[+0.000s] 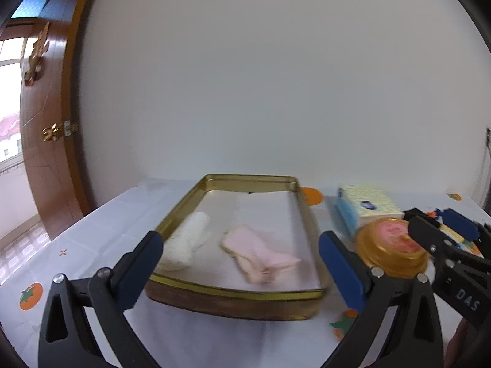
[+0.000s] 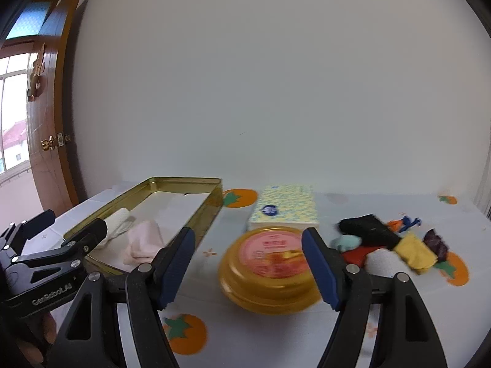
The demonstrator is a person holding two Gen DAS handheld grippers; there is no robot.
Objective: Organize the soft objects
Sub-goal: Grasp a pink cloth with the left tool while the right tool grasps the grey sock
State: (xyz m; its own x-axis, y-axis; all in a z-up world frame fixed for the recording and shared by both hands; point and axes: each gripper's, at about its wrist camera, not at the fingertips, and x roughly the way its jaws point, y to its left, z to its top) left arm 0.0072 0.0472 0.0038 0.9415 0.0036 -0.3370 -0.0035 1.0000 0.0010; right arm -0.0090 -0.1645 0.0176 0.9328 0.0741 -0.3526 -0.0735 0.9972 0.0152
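A gold rectangular tin tray (image 1: 233, 291) (image 2: 202, 211) lies on the table. In it are a white rolled cloth (image 1: 185, 240) (image 2: 118, 217) and a pink folded cloth (image 1: 257, 253) (image 2: 142, 245). A pile of soft items lies at the right: black (image 2: 368, 228), yellow (image 2: 415, 253), red (image 2: 357, 253), teal (image 2: 346, 242), purple (image 2: 435, 242) and white (image 2: 382, 263) pieces. My left gripper (image 1: 241, 257) is open and empty, just before the tray's near edge. My right gripper (image 2: 248, 260) is open and empty, its fingers either side of the round tin.
A round gold tin with a pink lid (image 2: 270, 273) (image 1: 394, 247) stands right of the tray. A yellow-and-blue tissue pack (image 2: 285, 205) (image 1: 368, 207) lies behind it. The tablecloth has orange fruit prints (image 2: 184, 334). A wooden door (image 1: 49, 122) stands at the left.
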